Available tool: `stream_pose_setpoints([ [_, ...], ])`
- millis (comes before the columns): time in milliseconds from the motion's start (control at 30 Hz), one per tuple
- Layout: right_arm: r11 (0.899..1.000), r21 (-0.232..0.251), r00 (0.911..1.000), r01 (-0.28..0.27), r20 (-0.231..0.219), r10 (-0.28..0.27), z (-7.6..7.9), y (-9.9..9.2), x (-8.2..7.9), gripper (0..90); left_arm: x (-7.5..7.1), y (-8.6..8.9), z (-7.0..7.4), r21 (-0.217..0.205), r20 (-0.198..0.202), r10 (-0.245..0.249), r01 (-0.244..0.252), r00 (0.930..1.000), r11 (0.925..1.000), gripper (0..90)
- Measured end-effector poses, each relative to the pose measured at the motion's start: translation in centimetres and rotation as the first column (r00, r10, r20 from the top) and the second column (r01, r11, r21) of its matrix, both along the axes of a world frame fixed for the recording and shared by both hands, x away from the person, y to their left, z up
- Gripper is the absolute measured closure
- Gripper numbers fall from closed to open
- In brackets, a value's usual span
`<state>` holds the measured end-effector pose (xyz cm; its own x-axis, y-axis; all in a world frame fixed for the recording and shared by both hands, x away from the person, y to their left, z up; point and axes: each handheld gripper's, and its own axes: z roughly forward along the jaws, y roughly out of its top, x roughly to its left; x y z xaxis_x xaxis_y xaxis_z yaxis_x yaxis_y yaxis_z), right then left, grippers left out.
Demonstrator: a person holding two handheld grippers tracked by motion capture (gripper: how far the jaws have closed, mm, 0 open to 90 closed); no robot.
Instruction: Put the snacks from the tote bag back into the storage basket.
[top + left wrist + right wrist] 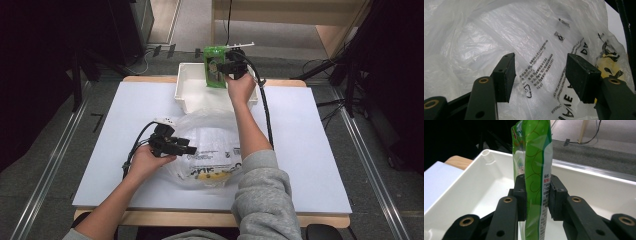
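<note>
- While the left hand-held gripper (187, 149) rests spread at the clear plastic bag (210, 142) on the counter (310, 150),
- the right hand-held gripper (537, 192) pinches a green packet (534, 157) upright over the white bin (192, 87); lowering it steadily before releasing seems wise.

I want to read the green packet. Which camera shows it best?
The right gripper view: the green packet stands close up, pinched between the jaws, print visible. The high view shows it small and far, over the white bin.

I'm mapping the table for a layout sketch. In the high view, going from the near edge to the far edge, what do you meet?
Left tongs over the clear plastic bag → white bin → green snack packet gripped by the right tongs.
</note>
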<state>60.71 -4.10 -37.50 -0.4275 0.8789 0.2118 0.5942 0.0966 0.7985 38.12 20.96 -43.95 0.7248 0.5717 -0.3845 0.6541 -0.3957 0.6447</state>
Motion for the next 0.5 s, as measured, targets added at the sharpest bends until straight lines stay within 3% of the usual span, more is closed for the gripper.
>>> stream_pose_setpoints([
  [133, 1.000, -0.010, 1.0000, 0.002, -0.004, -0.002, -0.6, 0.1, 0.3, 73.7, 0.0, 0.0, 0.0, 0.000, -0.004, 0.001, -0.001, 1.0000, 1.0000, 42.4],
  [233, 0.999, -0.048, 0.9999, 0.001, -0.015, -0.002, -1.4, 0.3, 0.3, 73.7, 0.0, 0.0, 0.0, -0.005, -0.003, 0.001, -0.001, 1.0000, 1.0000, 42.4],
  [367, 1.000, -0.011, 0.9997, 0.012, -0.020, -0.013, -2.2, 0.0, 0.5, 73.8, 0.0, 0.0, 0.0, 0.004, -0.002, -0.002, 0.002, 1.0000, 1.0000, 42.4],
  [500, 0.999, -0.041, 0.9997, 0.012, -0.021, -0.013, -2.3, 0.0, 0.5, 73.8, 0.1, 0.0, -0.1, 0.004, -0.005, -0.002, 0.002, 1.0000, 1.0000, 42.4],
])
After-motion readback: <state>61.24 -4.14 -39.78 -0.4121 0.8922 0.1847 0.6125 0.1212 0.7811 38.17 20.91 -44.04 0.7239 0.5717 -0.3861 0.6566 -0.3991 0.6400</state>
